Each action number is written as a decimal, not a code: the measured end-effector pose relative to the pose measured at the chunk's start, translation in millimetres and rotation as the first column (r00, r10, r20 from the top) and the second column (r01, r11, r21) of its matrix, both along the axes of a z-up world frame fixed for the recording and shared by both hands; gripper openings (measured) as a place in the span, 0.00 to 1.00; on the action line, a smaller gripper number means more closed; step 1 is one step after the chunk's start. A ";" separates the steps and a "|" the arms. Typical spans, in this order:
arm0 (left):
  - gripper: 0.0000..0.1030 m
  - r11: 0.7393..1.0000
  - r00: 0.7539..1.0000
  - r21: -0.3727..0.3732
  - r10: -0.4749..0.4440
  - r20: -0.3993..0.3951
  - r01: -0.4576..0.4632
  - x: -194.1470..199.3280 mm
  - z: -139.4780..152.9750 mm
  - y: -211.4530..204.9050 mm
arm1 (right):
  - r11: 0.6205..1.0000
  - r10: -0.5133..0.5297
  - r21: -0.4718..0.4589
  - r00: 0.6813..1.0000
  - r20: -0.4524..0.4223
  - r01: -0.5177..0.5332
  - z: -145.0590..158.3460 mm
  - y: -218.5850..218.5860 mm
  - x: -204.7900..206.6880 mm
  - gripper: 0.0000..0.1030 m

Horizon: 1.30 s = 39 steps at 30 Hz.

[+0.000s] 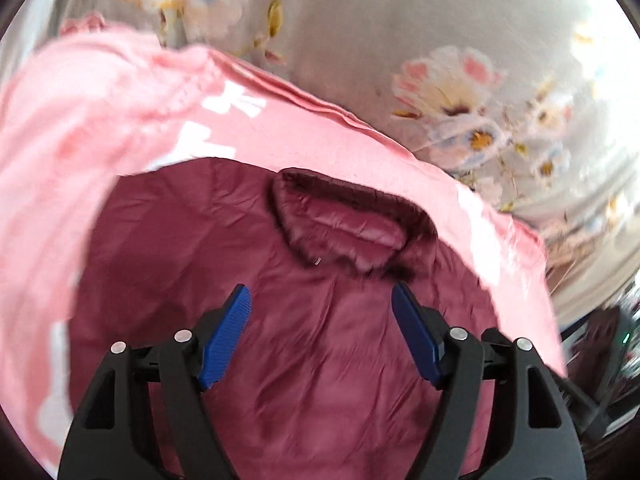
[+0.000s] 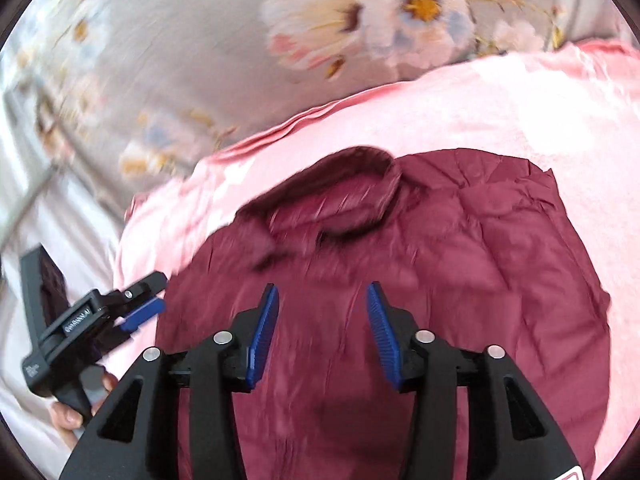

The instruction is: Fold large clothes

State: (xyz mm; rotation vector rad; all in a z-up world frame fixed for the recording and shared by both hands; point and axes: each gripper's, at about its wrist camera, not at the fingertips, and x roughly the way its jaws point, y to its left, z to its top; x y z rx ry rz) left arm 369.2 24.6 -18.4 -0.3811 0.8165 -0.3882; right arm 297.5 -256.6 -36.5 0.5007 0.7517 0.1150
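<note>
A maroon puffer jacket (image 1: 312, 320) with a dark fur-trimmed collar (image 1: 352, 224) lies flat on a pink blanket (image 1: 100, 128). My left gripper (image 1: 322, 300) hovers above the jacket's body just below the collar, blue pads wide apart, holding nothing. In the right wrist view the same jacket (image 2: 440, 280) fills the middle, its collar (image 2: 344, 196) ahead. My right gripper (image 2: 322, 300) is open and empty above the jacket. The left gripper (image 2: 148, 300) also shows there at the jacket's left edge, held by a hand.
The pink blanket (image 2: 500, 104) lies on a grey bedsheet with a flower print (image 1: 440, 92), which also shows in the right wrist view (image 2: 200, 60). Dark furniture (image 1: 600, 344) stands past the bed's right edge.
</note>
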 end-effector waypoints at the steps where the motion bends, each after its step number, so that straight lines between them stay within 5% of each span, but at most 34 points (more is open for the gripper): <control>1: 0.68 1.000 0.999 -0.020 0.000 -0.035 -0.001 14.0 -4.4 -5.7 | 0.999 -0.012 0.031 1.000 -0.008 0.012 -2.8 -5.4 11.3 0.45; 8: 0.68 0.993 0.970 -0.108 0.027 -0.242 -0.055 80.5 -52.3 -26.1 | 0.973 -0.053 0.221 0.996 -0.076 0.068 -37.2 -26.0 75.1 0.45; 12: 0.61 0.987 0.961 -0.145 0.031 -0.275 -0.073 91.2 -64.8 -28.5 | 0.948 -0.050 0.307 0.993 -0.109 0.082 -58.2 -26.7 93.0 0.39; 13: 0.55 0.987 0.961 -0.140 0.033 -0.275 -0.074 90.9 -65.8 -29.2 | 0.946 -0.050 0.312 0.992 -0.115 0.084 -61.6 -26.1 97.1 0.36; 15: 0.39 0.989 0.961 -0.127 0.033 -0.273 -0.070 93.0 -66.5 -32.5 | 0.947 -0.047 0.311 0.991 -0.126 0.085 -65.6 -25.4 102.1 0.15; 16: 0.19 0.991 0.962 -0.119 0.032 -0.273 -0.067 94.6 -66.6 -33.2 | 0.948 -0.040 0.309 0.991 -0.126 0.078 -66.4 -24.8 103.6 0.12; 17: 0.13 0.992 0.962 -0.112 0.030 -0.270 -0.062 95.1 -66.3 -33.4 | 0.950 -0.035 0.305 0.992 -0.121 0.070 -65.4 -24.9 103.2 0.09; 23: 0.07 0.998 0.987 -0.062 0.012 -0.160 -0.022 70.8 -50.9 -18.9 | 0.993 0.001 0.116 1.000 -0.025 0.002 -41.3 -28.4 69.1 0.07; 29: 0.07 1.000 0.990 0.030 0.007 -0.141 -0.003 60.4 -74.7 -25.8 | 0.998 0.034 -0.052 0.995 -0.091 -0.039 -67.2 -18.4 64.5 0.06; 39: 0.08 0.991 1.000 0.136 -0.008 -0.014 0.010 49.4 -92.0 -39.4 | 0.986 0.035 -0.162 0.997 -0.072 -0.046 -81.2 -4.7 66.2 0.05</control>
